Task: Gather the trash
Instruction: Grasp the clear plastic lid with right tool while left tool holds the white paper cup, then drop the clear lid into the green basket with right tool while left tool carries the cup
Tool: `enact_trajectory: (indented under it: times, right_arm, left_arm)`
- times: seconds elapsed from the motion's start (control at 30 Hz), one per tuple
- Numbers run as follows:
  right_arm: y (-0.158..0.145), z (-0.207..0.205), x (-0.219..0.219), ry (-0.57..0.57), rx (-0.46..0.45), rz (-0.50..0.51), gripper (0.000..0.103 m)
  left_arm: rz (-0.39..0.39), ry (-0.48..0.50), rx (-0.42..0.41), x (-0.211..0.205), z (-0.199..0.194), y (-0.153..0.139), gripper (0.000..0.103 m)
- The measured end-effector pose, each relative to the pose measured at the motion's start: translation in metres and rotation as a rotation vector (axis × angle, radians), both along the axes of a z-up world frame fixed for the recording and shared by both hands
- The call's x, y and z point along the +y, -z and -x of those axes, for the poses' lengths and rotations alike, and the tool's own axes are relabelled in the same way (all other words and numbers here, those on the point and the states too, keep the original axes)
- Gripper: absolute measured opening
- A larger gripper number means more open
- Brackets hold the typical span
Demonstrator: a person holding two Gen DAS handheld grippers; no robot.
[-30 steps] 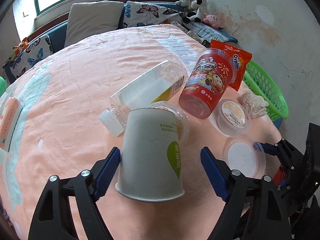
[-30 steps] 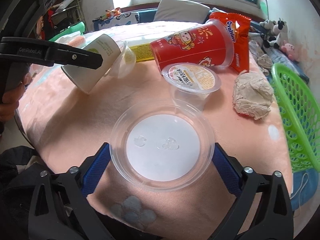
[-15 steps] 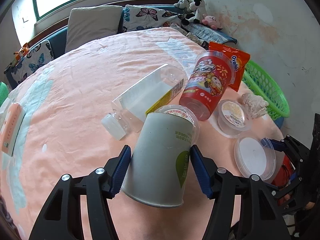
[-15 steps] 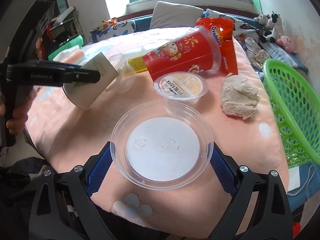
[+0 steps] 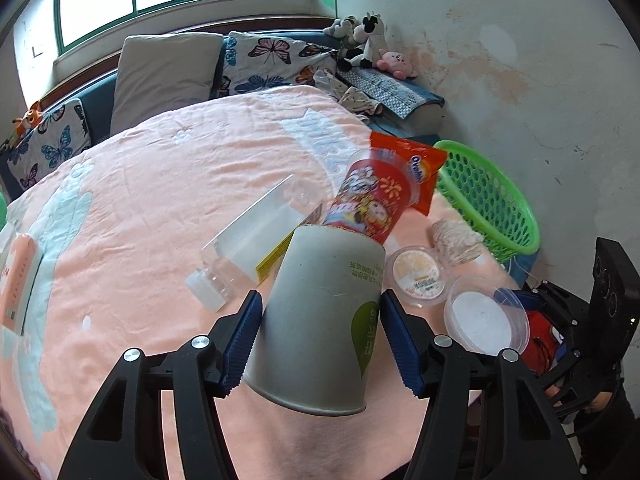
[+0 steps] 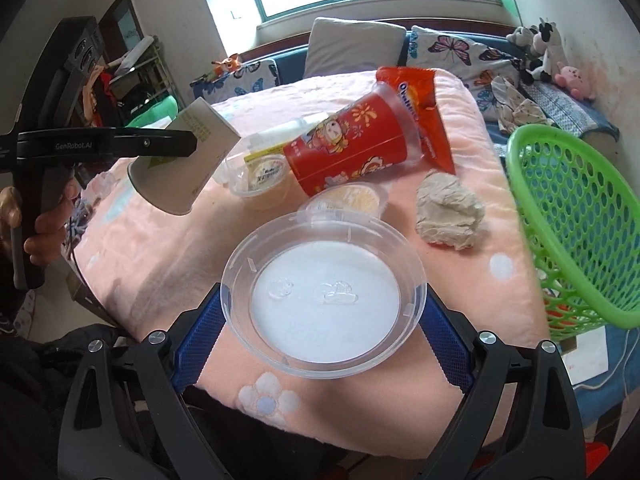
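My left gripper (image 5: 320, 342) is shut on a grey paper cup (image 5: 320, 320), which hangs above the pink blanket, open end toward me. The same paper cup (image 6: 180, 172) shows at the left of the right wrist view. My right gripper (image 6: 322, 322) is shut on a clear plastic lid (image 6: 324, 300), lifted off the bed. Lying on the blanket are a red printed cup (image 6: 352, 148), an orange snack bag (image 6: 420, 96), a clear bottle (image 5: 260, 240), a small sealed tub (image 5: 418, 276), another tub (image 6: 264, 180) and a crumpled paper wad (image 6: 448, 212).
A green mesh basket (image 6: 580, 216) stands off the bed's right edge. Pillows (image 5: 164, 76) and plush toys (image 5: 364, 44) line the far side. A pink pack (image 5: 16, 280) lies at the blanket's left. A hand (image 6: 44, 232) grips the left tool's handle.
My left gripper closed on the paper cup and lifted it off the small tub. My right gripper rose with the clear lid, moving toward the bed's corner by the basket.
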State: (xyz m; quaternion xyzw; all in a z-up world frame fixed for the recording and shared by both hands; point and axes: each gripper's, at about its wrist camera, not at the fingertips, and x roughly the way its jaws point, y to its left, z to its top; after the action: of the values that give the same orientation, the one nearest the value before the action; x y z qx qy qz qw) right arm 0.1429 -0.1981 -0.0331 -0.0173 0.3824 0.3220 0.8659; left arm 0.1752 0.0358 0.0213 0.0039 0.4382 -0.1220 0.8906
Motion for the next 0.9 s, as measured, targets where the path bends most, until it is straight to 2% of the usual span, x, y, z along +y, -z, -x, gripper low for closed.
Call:
enact_trajectory:
  times: [0.3,0.67,0.9]
  right_arm:
    - [-0.017,-0.001,-0.037,0.037,-0.010,-0.049,0.091]
    - [-0.036,-0.041,-0.106,0.225,-0.054,-0.041,0.091]
    - [-0.023,-0.071,-0.147,0.340,-0.011,-0.026,0.092]
  left_arm:
    - [0.032,0.069,0.007,-0.044,-0.020,-0.019,0.059]
    - [0.038,0.147,0.029,-0.112,-0.055,-0.028,0.059]
    - [0.041,0.183,0.039,-0.152,-0.072,-0.031,0.059]
